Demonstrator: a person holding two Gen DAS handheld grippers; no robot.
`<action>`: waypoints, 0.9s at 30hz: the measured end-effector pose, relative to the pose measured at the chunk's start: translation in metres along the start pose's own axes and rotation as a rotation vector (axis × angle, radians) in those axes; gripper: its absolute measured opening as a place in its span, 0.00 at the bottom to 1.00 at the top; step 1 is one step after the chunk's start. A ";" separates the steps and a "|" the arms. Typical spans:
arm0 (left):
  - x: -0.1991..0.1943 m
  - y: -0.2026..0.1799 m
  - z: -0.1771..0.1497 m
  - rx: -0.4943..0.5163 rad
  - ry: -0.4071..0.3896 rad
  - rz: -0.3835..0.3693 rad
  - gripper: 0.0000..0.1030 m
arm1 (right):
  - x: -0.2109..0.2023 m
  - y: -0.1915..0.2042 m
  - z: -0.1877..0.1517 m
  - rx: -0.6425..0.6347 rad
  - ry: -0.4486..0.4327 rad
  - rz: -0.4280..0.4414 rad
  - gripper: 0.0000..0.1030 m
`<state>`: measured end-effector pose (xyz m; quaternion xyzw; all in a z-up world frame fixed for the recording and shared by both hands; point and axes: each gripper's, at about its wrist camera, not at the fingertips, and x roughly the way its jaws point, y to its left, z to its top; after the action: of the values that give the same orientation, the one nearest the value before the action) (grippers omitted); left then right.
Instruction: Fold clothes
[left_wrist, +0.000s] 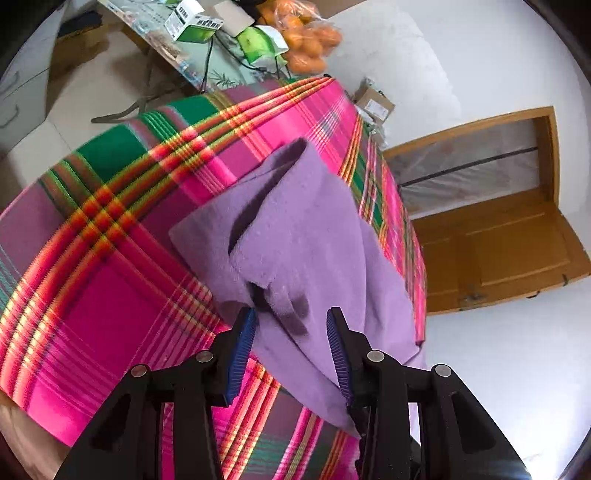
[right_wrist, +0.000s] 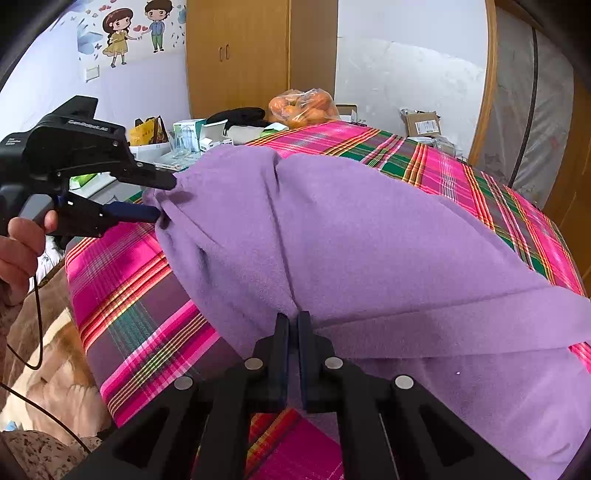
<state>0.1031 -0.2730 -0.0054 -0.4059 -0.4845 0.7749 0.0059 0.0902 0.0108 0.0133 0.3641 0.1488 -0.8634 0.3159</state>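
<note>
A purple fleece garment (right_wrist: 369, 258) lies bunched across a bed covered with a bright pink, green and yellow plaid sheet (right_wrist: 140, 302). The right gripper (right_wrist: 293, 321) has its two black fingers pressed together on a fold of the purple fabric directly ahead of it, and the cloth rises from that pinch in a broad mound that fills the view in front. Up and to the left of the right gripper, the left gripper (right_wrist: 164, 199) is held by a hand (right_wrist: 20, 247) – its fingers meet the far edge of the same garment, where the fabric puckers into gathers. From the left wrist camera, the left gripper (left_wrist: 291, 325) shows its blue-padded fingers spread, with purple cloth lying between and over them; whether they actually grip the cloth is hard to judge. Ahead of it the garment drapes away across the plaid sheet (left_wrist: 110, 258). Well beyond both grippers sits a bag of oranges (right_wrist: 303, 105) beside small boxes (right_wrist: 192, 134) – past them, a wooden wardrobe (right_wrist: 258, 51).
</note>
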 end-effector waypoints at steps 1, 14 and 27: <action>0.001 -0.001 0.001 -0.005 -0.008 0.003 0.40 | -0.001 0.000 0.000 -0.002 -0.002 0.000 0.05; -0.012 -0.004 0.017 -0.131 -0.072 0.000 0.40 | -0.012 -0.003 0.003 0.005 -0.045 0.010 0.04; 0.003 0.002 0.023 -0.139 -0.067 0.033 0.13 | -0.019 0.000 0.008 -0.011 -0.067 0.006 0.04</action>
<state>0.0874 -0.2905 -0.0043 -0.3870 -0.5305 0.7525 -0.0512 0.0960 0.0158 0.0325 0.3337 0.1418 -0.8734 0.3252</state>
